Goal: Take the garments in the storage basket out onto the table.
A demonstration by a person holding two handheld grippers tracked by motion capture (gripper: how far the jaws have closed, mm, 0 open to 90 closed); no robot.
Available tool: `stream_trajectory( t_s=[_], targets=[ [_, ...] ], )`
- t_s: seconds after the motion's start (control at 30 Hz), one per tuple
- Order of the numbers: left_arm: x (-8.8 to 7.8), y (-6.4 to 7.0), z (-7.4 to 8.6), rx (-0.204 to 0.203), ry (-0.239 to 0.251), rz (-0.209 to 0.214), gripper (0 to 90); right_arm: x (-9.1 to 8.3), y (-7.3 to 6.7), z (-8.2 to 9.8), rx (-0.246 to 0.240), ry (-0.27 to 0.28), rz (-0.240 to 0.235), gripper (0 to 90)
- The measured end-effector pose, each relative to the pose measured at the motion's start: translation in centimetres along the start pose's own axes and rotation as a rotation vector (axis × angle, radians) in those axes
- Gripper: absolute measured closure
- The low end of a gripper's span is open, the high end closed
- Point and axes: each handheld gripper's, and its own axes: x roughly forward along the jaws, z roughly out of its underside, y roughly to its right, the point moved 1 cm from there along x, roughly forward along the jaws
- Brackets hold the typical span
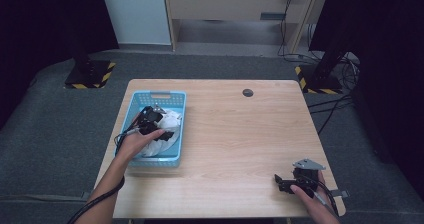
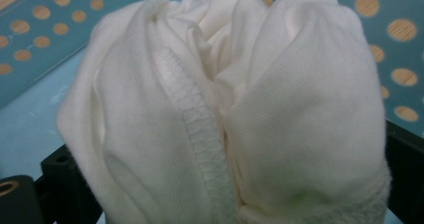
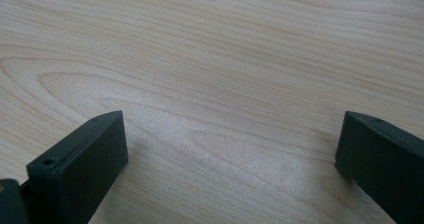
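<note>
- The left gripper (image 1: 159, 125), seen from the high view, reaches into the blue basket (image 1: 159, 95) at about 9 o'clock on the table (image 1: 240, 134), over a bundle of white cloth (image 1: 167, 119).
- The left gripper view adds what the high view cannot: the white cloth (image 2: 225, 109) bulges up between the two black jaws, wide apart at the lower corners, its stitched hem running down the middle. Whether the jaws press it or merely flank it, I cannot tell.
- That same view shows the blue basket's (image 2: 50, 29) perforated wall behind the cloth, wood showing through the round holes.
- The right gripper (image 1: 292, 181) rests near the table's 5 o'clock corner, held by the right hand (image 1: 317, 204).
- The right gripper view shows its jaws spread wide apart over bare, pale wood grain, nothing between them.
- A small dark round disc (image 1: 248, 92) sits at 12 o'clock on the table.
- The floor is grey carpet (image 1: 50, 134); a wooden cabinet (image 1: 235, 4) stands at the far wall, and black stands with yellow-striped bases (image 1: 90, 76) flank the table.
</note>
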Motion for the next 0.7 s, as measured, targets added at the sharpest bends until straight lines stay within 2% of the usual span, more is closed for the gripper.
stream_trajectory(
  t_s=[0.1, 0.7],
  targets=[
    [0.49, -0.2, 0.15, 0.009, -0.033, 0.012, 2.2, 0.0, 0.0, 0.0, 0.0, 0.0, 0.0, 0.3],
    [1.24, -0.07, 0.06, 0.018, -0.064, 0.014, 3.2, -0.01, -0.01, 0.0, 0.001, -0.001, 0.0, 0.2]
  ],
)
